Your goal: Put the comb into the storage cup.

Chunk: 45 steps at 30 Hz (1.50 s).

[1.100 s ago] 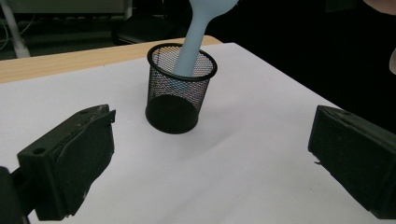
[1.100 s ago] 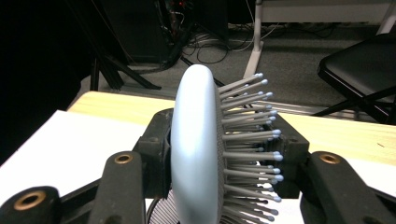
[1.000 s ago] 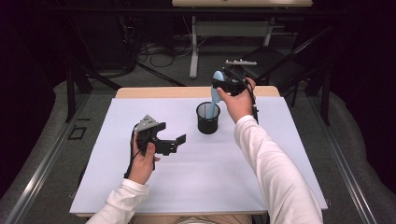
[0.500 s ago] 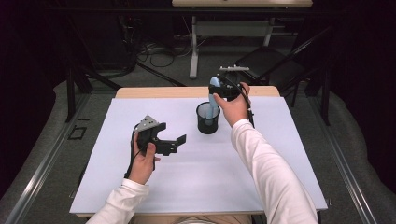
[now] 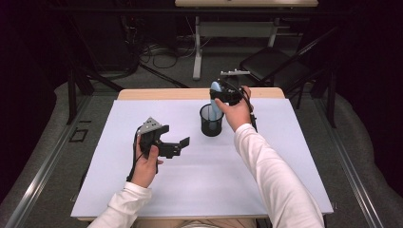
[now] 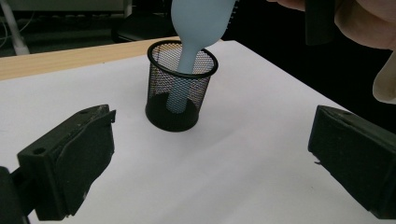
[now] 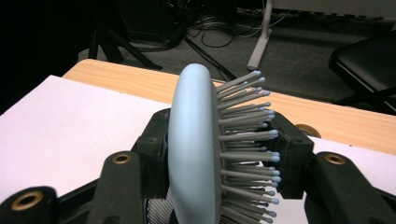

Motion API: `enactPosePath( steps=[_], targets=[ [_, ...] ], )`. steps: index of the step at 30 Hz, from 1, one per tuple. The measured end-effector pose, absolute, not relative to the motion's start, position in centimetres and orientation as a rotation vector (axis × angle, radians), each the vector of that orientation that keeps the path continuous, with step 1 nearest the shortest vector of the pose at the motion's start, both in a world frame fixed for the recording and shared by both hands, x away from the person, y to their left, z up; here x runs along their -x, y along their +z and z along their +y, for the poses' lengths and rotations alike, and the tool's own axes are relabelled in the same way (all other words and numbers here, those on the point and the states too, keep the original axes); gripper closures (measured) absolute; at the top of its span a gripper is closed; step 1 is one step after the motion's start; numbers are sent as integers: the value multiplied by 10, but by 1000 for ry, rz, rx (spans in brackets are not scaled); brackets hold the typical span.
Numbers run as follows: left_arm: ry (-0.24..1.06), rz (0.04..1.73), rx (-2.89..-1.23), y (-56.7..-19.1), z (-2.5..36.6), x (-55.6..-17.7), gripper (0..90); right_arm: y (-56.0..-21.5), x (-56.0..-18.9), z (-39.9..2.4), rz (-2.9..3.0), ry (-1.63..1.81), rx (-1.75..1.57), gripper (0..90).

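High view: right gripper [image 5: 219,95] held above the mesh cup [image 5: 211,121], right forearm reaching across the white table [image 5: 142,199]; left gripper [image 5: 178,144] low over the sheet, jaws spread, empty. Left gripper view: hairbrush [image 6: 194,28] handle stands inside the cup, head above. Right gripper view: jaws clamp the brush head, just easing; wood edge, dark floor, cables beyond.
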<state>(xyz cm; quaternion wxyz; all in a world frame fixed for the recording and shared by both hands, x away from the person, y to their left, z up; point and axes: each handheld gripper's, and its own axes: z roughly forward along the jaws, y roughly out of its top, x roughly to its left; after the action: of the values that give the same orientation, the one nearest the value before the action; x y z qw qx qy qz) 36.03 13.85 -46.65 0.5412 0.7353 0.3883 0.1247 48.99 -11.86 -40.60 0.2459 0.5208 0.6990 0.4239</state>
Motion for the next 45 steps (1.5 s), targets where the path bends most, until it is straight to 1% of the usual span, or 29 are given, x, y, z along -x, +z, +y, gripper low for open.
enactPosePath(
  steps=[7,12,16,19,22,26,30,34,36,45],
  targets=[
    [294,925,-1748,-467,139,-361,6,-407,-489,-118,1915,1166,-1428,461],
    [295,925,-1747,-467,139,-361,5,-408,-489,-118,1921,1185,-1455,430],
    [295,925,-1747,-467,139,-361,6,-409,-488,-118,1914,1173,-1444,368],
    [294,923,-1750,-467,139,-361,6,-408,-488,-119,1911,1163,-1431,271],
    [293,925,-1750,-467,139,-361,6,-408,-489,-121,1905,1171,-1426,209],
    [295,927,-1752,-468,139,-361,6,-408,-489,-123,1916,1168,-1429,146],
    [296,929,-1754,-468,139,-362,6,-406,-488,-125,1924,1165,-1419,128],
    [295,931,-1752,-468,139,-362,5,-403,-486,-125,1932,1183,-1410,32],
    [294,930,-1752,-468,139,-362,5,-402,-485,-125,1937,1176,-1400,0],
    [296,934,-1746,-467,141,-362,5,-393,-473,-127,1926,1175,-1370,0]
  ],
)
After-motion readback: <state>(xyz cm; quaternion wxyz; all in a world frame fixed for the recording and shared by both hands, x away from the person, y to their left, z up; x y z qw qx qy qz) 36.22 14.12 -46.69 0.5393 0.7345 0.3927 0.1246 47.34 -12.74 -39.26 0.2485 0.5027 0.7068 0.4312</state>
